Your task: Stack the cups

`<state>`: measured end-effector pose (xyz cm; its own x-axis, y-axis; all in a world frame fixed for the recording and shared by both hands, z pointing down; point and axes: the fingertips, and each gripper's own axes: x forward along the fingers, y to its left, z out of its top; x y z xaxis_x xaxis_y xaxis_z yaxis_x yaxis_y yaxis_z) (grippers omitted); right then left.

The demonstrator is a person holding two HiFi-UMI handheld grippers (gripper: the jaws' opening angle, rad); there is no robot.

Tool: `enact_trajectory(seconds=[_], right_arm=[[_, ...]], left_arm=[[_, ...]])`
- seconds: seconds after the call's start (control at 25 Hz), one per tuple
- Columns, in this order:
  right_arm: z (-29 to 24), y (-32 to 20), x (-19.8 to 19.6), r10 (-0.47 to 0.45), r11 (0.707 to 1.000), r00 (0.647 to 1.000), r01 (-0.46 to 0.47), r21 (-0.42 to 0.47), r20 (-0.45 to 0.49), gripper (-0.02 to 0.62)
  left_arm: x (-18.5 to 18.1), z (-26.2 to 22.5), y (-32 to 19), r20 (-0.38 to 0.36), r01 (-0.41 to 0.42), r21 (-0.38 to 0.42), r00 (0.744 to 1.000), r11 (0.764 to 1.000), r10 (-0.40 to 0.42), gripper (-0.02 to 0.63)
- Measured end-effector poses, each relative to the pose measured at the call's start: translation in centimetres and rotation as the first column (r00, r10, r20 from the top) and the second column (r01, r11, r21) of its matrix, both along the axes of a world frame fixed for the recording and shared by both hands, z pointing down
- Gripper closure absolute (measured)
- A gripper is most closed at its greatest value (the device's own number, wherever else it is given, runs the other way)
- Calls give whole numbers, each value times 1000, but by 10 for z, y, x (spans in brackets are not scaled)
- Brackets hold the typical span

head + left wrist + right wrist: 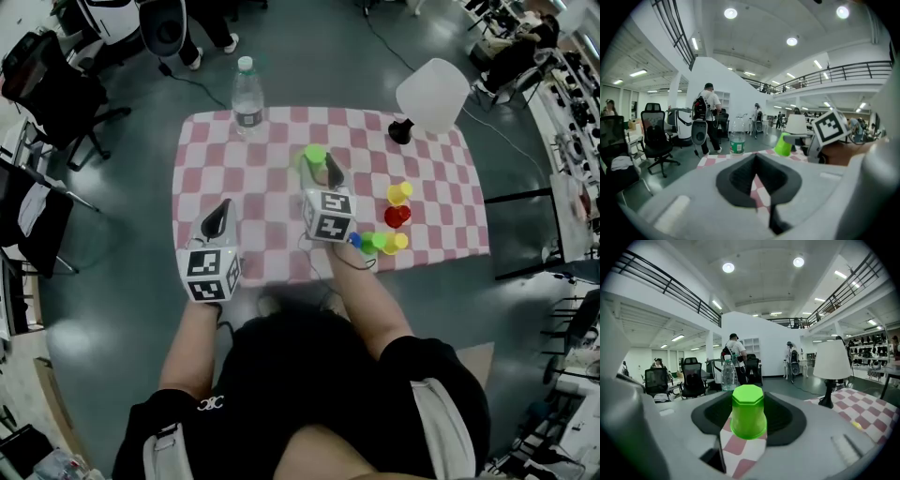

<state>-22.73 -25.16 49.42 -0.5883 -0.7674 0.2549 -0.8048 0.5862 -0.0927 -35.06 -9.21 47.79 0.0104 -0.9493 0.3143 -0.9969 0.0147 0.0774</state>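
My right gripper (323,170) is shut on a bright green cup (315,155) held upside down above the middle of the checkered table (211,159). In the right gripper view the green cup (748,411) fills the gap between the black pads, base up. The left gripper view shows that cup (783,144) off to the right. A yellow cup (399,193) and a red cup (397,217) stand to the right. A nested row of blue, green and yellow cups (380,242) lies on its side near the front edge. My left gripper (221,216) hangs over the front left, shut and empty.
A water bottle (247,97) stands at the table's far edge. A white lamp (431,94) with a black foot stands at the far right corner. Office chairs (56,94) and people are on the floor around the table.
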Motion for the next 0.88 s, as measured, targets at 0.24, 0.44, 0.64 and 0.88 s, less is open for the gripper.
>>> enact_trajectory(seconds=[0.24,0.44,0.64,0.88], right_arm=[[-32,17,30,8,999,1000,-9,50,24,385],[-39,25,66,38,997,999,-38,73,-1,385],[-31,29,104,72,995,997,-69,73,-32,385],[-15,38,143,94,995,994,-91,46,-55,385]], left_arm=[[28,-4,-13,-6,-61,17,998,998,61,607],[58,-9,-29,-10,-121,33,993,992,122,607],[90,-12,-42,-21,-177,41,984,983,178,607],[125,-14,-51,-25,-222,38,975,974,223,607]])
